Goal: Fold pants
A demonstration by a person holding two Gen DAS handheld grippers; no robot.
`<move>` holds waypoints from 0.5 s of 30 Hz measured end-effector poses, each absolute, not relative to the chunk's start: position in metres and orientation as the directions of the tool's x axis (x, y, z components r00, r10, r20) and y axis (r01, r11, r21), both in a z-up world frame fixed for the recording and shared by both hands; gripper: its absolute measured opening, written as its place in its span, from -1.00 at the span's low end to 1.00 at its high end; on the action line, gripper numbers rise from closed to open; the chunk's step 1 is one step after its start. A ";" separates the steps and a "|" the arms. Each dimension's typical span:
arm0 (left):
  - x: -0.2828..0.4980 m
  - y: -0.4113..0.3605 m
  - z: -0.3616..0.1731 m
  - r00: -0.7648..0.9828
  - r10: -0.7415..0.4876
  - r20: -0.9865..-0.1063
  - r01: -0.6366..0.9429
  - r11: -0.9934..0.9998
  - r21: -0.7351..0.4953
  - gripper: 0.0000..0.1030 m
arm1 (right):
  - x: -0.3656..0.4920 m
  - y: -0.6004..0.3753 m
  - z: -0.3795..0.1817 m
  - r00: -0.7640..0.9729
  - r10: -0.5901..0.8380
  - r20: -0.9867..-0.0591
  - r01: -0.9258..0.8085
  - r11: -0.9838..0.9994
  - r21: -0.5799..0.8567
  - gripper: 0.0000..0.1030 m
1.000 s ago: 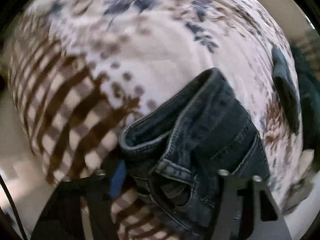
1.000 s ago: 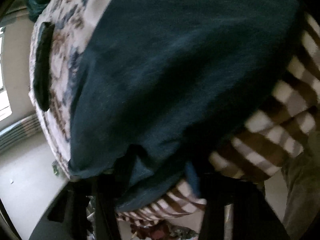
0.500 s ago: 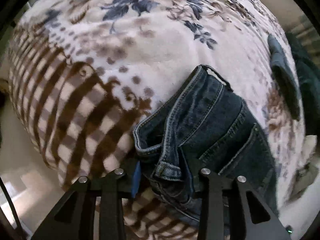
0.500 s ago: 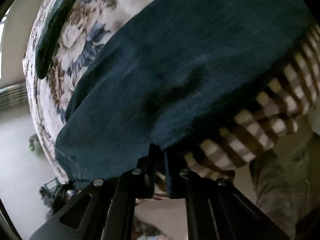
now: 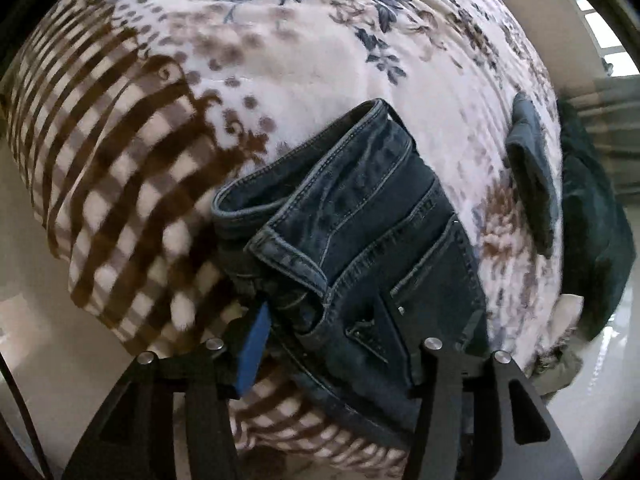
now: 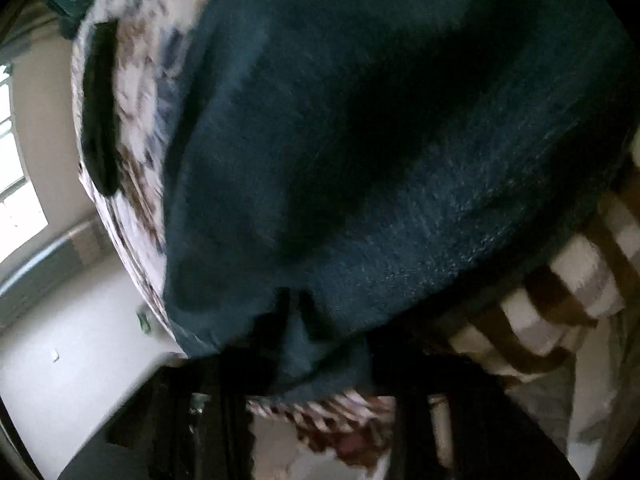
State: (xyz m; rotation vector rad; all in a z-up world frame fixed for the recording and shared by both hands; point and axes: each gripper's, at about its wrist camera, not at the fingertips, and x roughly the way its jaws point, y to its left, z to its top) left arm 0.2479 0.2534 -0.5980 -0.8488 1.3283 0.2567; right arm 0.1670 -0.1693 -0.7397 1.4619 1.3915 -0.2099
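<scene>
you're over a bed (image 5: 320, 80) covered with a fuzzy blanket (image 5: 120, 184), cream with blue and brown flowers up top and brown checks near the edge. pale glossy floor (image 5: 600, 380) shows past the right side. in the right wrist view there's a bright window (image 6: 16, 200) at far left, a plain light wall (image 6: 44, 92) next to it, and whitish floor below.

Dark blue denim pants (image 5: 360, 232) lie folded on the bed, waistband bunched, back pocket facing up.
</scene>
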 end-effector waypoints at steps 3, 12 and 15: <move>0.254 0.257 -0.611 0.245 -0.277 -0.929 -0.632 0.682 -0.369 -0.03 | 0.169 -0.167 -0.727 0.314 0.599 -0.737 0.783 0.275 0.557 -0.80; 0.255 0.249 -0.572 0.341 -0.110 -0.933 -0.553 0.779 -0.294 -0.73 | 0.165 -0.162 -0.708 0.279 0.587 -0.760 0.730 0.384 0.565 -0.86; 0.253 0.256 -0.551 0.387 -0.101 -0.917 -0.552 0.771 -0.318 -0.74 | 0.166 -0.156 -0.695 0.284 0.596 -0.751 0.703 0.404 0.586 -0.87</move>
